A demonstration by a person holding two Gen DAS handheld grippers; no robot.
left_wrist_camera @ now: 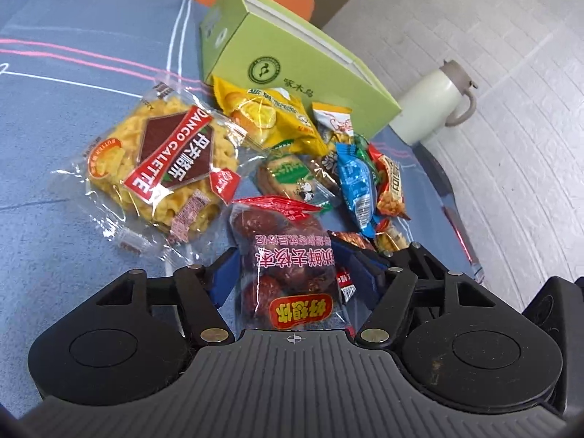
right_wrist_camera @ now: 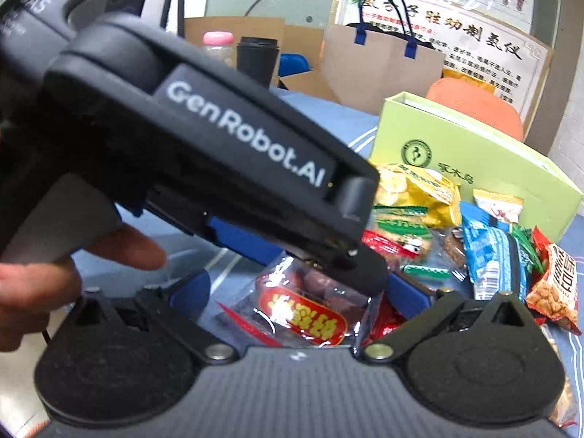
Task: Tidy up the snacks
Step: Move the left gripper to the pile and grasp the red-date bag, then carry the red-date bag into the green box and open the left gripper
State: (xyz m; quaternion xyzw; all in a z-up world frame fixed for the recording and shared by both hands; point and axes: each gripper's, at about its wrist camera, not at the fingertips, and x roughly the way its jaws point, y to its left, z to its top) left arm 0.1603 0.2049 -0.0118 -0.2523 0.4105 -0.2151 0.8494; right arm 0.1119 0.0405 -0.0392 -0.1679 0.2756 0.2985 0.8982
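A clear packet of red dates [left_wrist_camera: 288, 266] lies between the blue fingers of my left gripper [left_wrist_camera: 292, 259], whose jaws stand open around it. It also shows in the right wrist view [right_wrist_camera: 310, 303], between the open fingers of my right gripper [right_wrist_camera: 295, 292], partly hidden by the left gripper's black body [right_wrist_camera: 204, 146]. A pile of snacks lies beyond: a galette packet [left_wrist_camera: 164, 160], a yellow packet [left_wrist_camera: 273, 116], a blue packet [left_wrist_camera: 356, 186]. A green box [left_wrist_camera: 292, 54] stands behind them.
A blue-grey cloth [left_wrist_camera: 73, 109] covers the table. A white flask [left_wrist_camera: 434, 106] stands at the table's right edge. A paper bag [right_wrist_camera: 379, 62], a black cup [right_wrist_camera: 257, 58] and an orange chair [right_wrist_camera: 478, 106] are behind the table.
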